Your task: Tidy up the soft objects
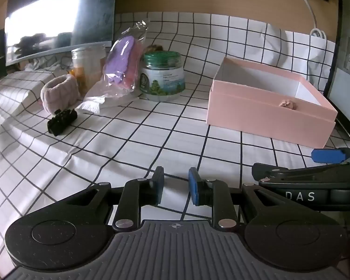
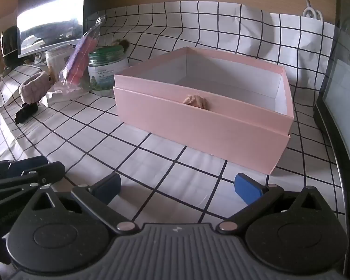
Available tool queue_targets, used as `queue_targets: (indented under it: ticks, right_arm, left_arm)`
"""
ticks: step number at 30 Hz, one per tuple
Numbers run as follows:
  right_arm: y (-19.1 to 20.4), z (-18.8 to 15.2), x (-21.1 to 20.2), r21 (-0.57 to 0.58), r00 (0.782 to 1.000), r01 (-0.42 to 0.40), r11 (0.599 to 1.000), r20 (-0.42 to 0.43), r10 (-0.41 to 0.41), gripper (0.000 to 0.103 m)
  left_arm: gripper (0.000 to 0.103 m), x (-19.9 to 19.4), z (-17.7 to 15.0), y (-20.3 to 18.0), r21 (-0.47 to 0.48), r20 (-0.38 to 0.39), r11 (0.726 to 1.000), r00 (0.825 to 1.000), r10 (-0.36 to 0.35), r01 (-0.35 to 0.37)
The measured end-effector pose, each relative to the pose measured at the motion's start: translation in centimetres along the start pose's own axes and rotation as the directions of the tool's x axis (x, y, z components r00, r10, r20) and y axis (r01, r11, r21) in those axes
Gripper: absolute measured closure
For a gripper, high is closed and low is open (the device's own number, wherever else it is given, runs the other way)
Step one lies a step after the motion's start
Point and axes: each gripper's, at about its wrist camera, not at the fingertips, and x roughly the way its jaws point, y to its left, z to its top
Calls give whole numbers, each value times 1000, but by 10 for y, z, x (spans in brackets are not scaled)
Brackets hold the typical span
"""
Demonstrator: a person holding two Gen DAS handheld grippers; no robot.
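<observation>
Pink box (image 2: 198,119) sits ahead; right tongs (image 2: 178,187) gape wide, left tongs (image 1: 176,185) seemingly narrower, both empty.

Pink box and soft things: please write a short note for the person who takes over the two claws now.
Left claw: nearly closed with a small gap, holding nothing, low over the checked cloth.
Right claw: wide open, empty, facing the pink box.
Done: one small tan fluffy piece peeks over the box's near wall; the rest of the inside is hidden.
Left: the pink knitted band and the bag of purple and pink soft items lie on the cloth to the left of the box.
Probably not for the box: black hair clip, green-lidded jar.
</observation>
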Motion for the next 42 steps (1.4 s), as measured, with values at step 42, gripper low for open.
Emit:
queue_targets:
  ticks: [42]
  right_arm:
    - [-1, 0, 0, 15, 1000, -13, 1000, 2, 13, 0]
  left_arm:
    - [77, 0, 0, 0, 1, 0, 1000, 1000, 1, -1]
